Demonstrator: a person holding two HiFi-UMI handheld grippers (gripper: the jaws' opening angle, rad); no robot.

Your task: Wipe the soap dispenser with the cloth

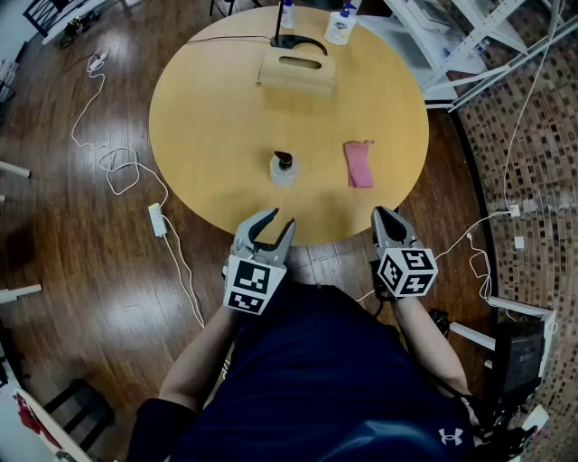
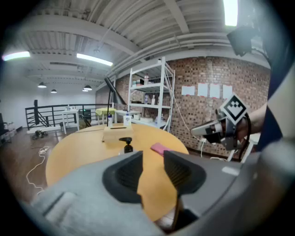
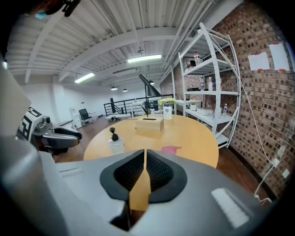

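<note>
On the round desk point(image 1: 208, 135) before me, one clear soap dispenser point(image 1: 283, 169) stands upright near the middle, its long axis vertical and its black spout toward my left; I cannot make out how full it is. One pink cloth point(image 1: 358, 163) lies near its right, lengthwise away from me. One slotted wooden box point(image 1: 296, 72) and two bottles, a squat bottle point(image 1: 340, 25) and a slim bottle point(image 1: 287, 13), sit at the far edge. My left hand-held gripper point(image 1: 280, 219) hovers spread and empty at the near edge; my right hand-held gripper point(image 1: 384, 215) is pressed together on nothing.
</note>
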